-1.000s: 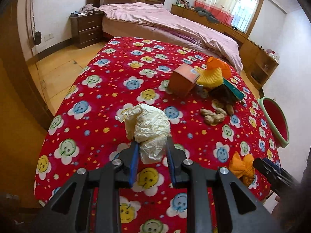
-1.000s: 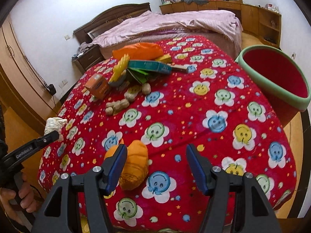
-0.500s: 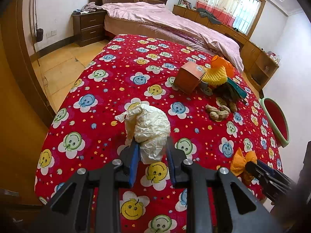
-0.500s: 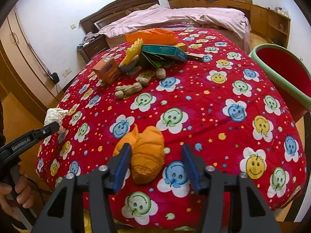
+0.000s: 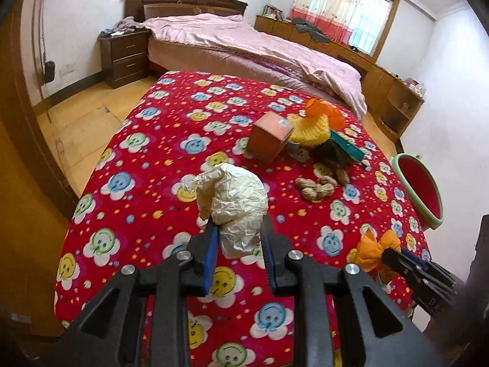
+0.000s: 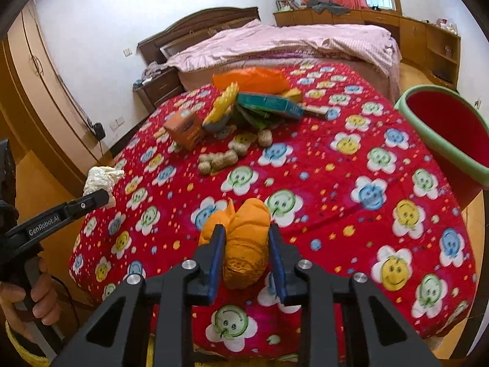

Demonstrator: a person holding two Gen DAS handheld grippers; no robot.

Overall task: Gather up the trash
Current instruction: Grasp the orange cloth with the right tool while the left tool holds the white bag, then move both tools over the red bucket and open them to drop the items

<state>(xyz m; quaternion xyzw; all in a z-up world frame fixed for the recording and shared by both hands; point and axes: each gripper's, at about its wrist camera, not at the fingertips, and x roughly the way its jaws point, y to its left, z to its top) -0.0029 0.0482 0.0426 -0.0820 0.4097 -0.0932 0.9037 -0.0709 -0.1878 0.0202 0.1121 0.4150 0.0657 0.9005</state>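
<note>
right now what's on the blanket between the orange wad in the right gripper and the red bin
Nothing: in the right wrist view only bare flowered blanket runs from the orange wad to the red bin.

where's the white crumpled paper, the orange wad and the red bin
white crumpled paper [image 5: 238, 198]: left wrist view, middle of its bulging body
orange wad [image 6: 244, 244]: right wrist view, centre of the lump
red bin [image 6: 440, 140]: right wrist view, green rim
</note>
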